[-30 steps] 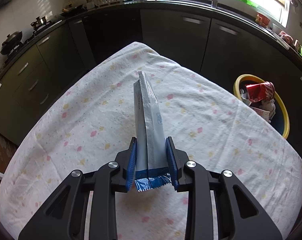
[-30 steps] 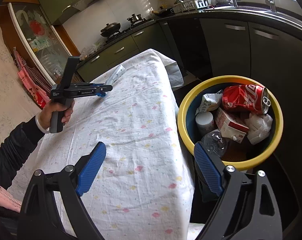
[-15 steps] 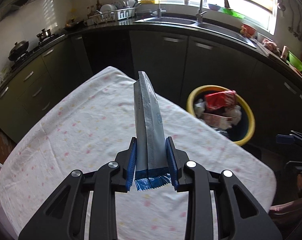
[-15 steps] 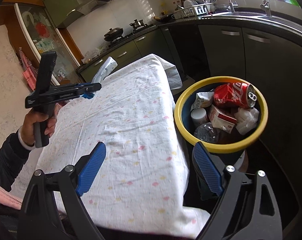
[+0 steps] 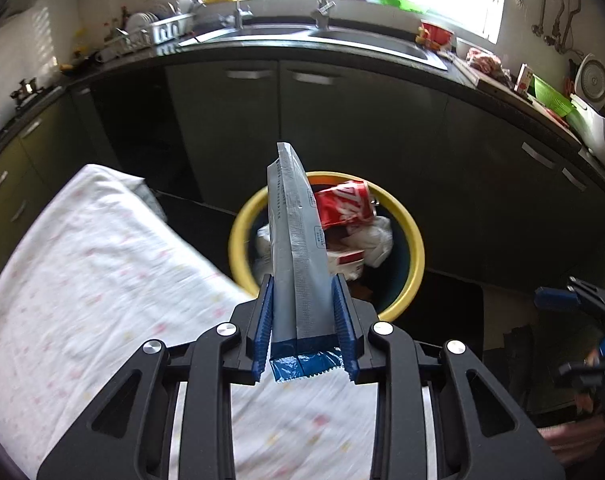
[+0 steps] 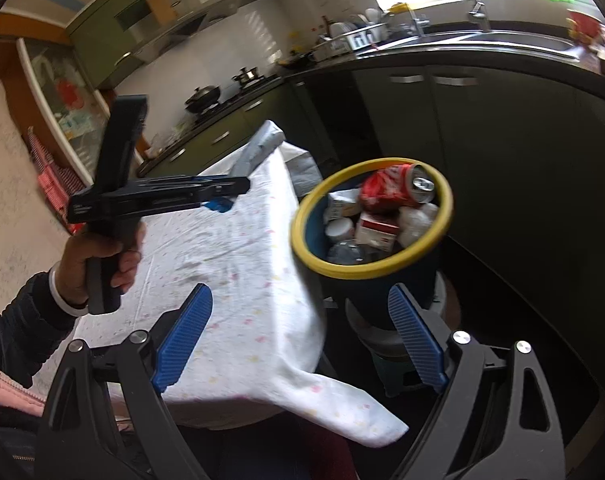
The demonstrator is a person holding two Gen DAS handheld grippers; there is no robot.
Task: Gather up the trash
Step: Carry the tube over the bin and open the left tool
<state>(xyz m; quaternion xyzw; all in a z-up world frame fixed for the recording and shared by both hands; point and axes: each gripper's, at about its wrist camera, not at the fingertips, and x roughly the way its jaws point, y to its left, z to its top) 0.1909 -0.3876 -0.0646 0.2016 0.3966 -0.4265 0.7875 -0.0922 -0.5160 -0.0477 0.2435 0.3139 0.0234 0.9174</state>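
Silver wrapper (image 5: 298,248) clamped in left gripper (image 5: 305,320), above bin (image 5: 416,248)

A matt silver foil packet (image 5: 298,248) with a glossy blue crimped end sits pinched between the ribbed blue rubber pads (image 5: 263,320) of the black plastic left gripper (image 5: 304,316). Beyond its jaws, a bin (image 5: 416,248) with a smooth yellow plastic rim holds a shiny red metal can (image 5: 344,204), crumpled white plastic and a printed cardboard carton. Below the jaws, soft white cotton cloth (image 5: 102,272) with faint pastel spots covers the table. The right gripper (image 6: 302,332) shows the same ridged blue pads on matt black plastic arms.
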